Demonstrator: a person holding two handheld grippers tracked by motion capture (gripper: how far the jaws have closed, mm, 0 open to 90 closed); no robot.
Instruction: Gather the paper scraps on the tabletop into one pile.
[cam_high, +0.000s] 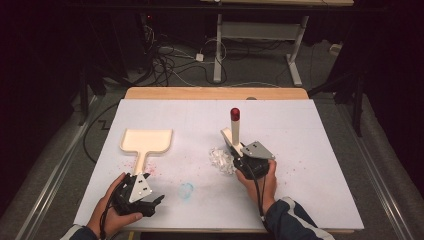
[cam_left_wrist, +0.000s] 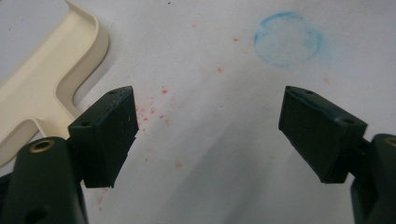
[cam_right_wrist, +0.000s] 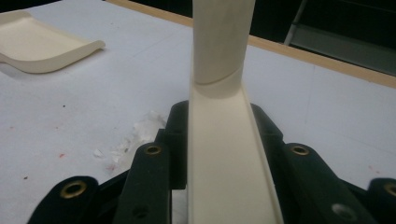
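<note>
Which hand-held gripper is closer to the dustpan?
Left. The left hand-held gripper sits open just below the dustpan handle; the right hand-held gripper is farther away, holding the brush.

No readable text on the table

No words, labels, brands or numbers can be read on anything here.

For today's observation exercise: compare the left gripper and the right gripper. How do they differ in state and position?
The left gripper is open with nothing between its jaws, while the right gripper is shut on the cream brush. The left gripper sits beside the dustpan handle; the right gripper sits next to the crumpled scraps. Both are hand-held over the white table.
</note>
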